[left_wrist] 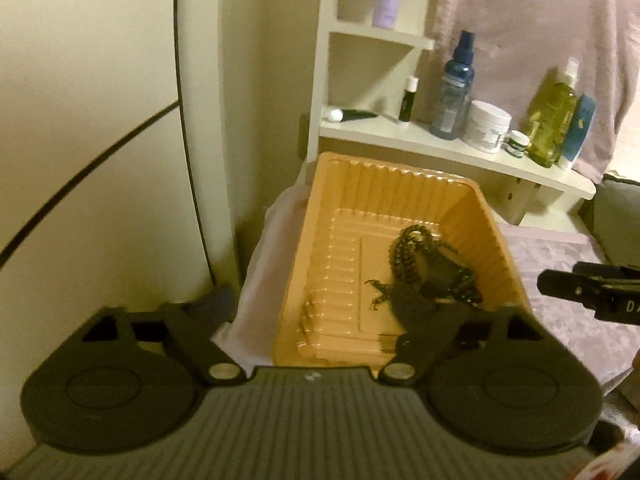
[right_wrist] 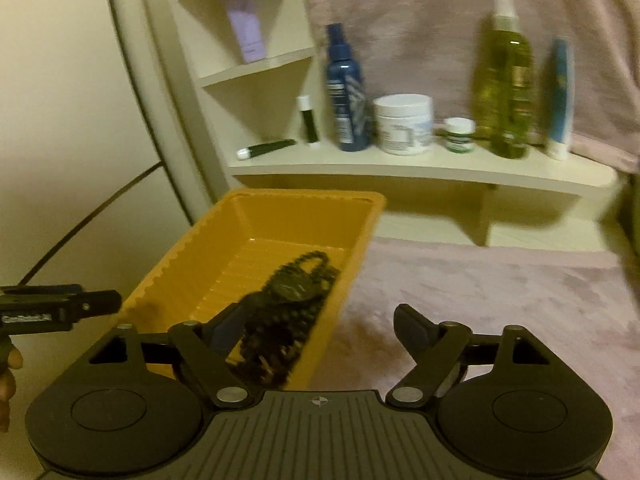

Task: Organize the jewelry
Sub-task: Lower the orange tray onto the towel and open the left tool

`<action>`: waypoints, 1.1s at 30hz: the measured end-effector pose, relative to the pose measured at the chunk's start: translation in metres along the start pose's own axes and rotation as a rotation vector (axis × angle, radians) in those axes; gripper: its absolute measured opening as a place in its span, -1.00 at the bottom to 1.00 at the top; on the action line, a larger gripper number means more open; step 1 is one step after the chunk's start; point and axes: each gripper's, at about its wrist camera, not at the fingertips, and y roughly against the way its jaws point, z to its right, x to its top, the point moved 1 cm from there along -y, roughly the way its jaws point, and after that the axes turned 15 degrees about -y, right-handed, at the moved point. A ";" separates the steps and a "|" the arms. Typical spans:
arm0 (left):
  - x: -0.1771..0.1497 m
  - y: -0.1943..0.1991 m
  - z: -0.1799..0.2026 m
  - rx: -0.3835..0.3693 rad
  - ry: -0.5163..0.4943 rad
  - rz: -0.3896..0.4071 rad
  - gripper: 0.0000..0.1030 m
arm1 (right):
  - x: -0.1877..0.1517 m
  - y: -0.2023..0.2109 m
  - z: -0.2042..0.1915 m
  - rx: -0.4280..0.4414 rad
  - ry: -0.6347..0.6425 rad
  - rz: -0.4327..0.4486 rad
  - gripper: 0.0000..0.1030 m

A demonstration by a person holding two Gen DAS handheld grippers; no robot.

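Observation:
An orange ridged plastic tray [left_wrist: 332, 248] lies on a pink cloth, also in the right wrist view [right_wrist: 172, 280]. A dark beaded necklace with a pendant [left_wrist: 424, 268] lies piled in it, also in the right wrist view [right_wrist: 288, 308]. My left gripper [left_wrist: 316, 304] is open and empty over the tray's near end, its right finger [left_wrist: 412, 312] inside by the necklace, its left finger outside the tray's left wall. My right gripper [right_wrist: 320, 328] is open and empty, straddling the tray's right wall, left finger [right_wrist: 228, 328] beside the beads, right finger [right_wrist: 412, 328] over the cloth.
A cream shelf [right_wrist: 400, 168] behind the tray carries a blue spray bottle [right_wrist: 346, 88], a white jar [right_wrist: 404, 124], a small jar, a yellow-green spray bottle [right_wrist: 506, 80], tubes. A pink cloth [right_wrist: 500, 300] covers the surface to the right. A cream wall stands left.

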 end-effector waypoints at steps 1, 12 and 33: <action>0.001 0.004 0.004 0.003 -0.014 0.007 0.77 | -0.001 0.005 0.002 -0.016 -0.010 0.002 0.61; 0.001 0.035 0.049 -0.034 -0.071 0.015 1.00 | -0.012 0.055 0.033 -0.166 -0.114 -0.053 0.69; -0.024 0.055 0.137 -0.183 -0.085 -0.125 0.99 | -0.049 0.130 0.061 -0.234 -0.154 -0.081 0.69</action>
